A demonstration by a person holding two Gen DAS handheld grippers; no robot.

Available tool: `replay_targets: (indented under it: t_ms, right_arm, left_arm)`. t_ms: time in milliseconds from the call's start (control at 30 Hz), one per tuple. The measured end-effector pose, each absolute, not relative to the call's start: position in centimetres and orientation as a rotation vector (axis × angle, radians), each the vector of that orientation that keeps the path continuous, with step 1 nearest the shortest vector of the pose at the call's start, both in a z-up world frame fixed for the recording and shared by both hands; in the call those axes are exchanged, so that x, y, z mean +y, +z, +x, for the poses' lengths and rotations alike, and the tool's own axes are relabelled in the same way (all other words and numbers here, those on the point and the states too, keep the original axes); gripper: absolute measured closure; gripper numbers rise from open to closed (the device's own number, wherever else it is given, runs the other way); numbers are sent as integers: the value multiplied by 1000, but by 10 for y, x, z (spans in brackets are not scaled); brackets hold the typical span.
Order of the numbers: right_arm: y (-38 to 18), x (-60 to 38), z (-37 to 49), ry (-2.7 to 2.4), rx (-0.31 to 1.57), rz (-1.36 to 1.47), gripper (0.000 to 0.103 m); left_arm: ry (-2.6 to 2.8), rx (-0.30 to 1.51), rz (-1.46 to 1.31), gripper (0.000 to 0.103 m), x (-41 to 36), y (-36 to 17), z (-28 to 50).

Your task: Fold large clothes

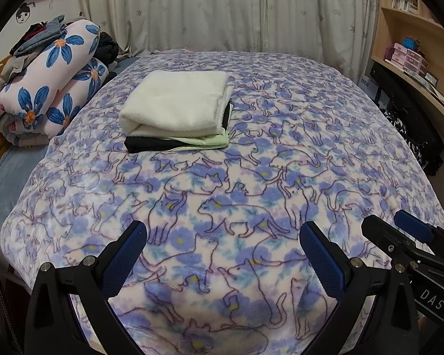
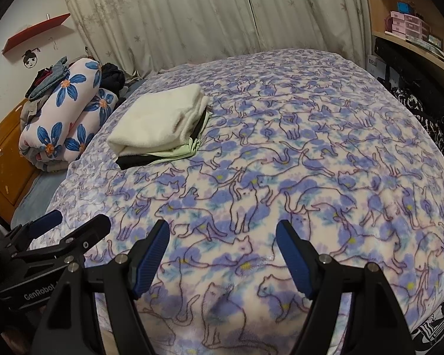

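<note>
Both grippers released above the bed.
Left gripper [image 1: 222, 254] and right gripper [image 2: 222, 254] hold nothing; the folded clothes stack [image 1: 176, 112] rests on the cat-print blanket [image 1: 281, 162], far left.

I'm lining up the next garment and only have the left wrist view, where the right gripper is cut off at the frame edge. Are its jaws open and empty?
Observer: Yes. In the right wrist view the right gripper is open above the cat-print blanket, with nothing between its fingers.
Operator: Good. Is there anything off the bed's near right corner that I can't see?
Observer: A black-and-white patterned cloth shows just below the blanket's edge there. I cannot tell what it is.
Operator: And the wall at far left?
Observer: A red shelf is mounted above the little face sticker.
</note>
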State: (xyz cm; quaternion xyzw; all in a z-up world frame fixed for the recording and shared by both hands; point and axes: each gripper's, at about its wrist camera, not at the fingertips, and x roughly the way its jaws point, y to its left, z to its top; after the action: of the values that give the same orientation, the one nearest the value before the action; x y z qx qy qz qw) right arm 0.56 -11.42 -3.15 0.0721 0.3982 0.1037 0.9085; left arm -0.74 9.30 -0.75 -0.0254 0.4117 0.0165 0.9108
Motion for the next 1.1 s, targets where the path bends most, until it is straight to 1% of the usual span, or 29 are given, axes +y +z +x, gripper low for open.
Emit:
replay_targets:
  t_ms: [1100]
  right_arm:
    - [-51,-111,7,206,841,152,28]
  left_arm:
    - [34,861,-55,1,98,-14,-10]
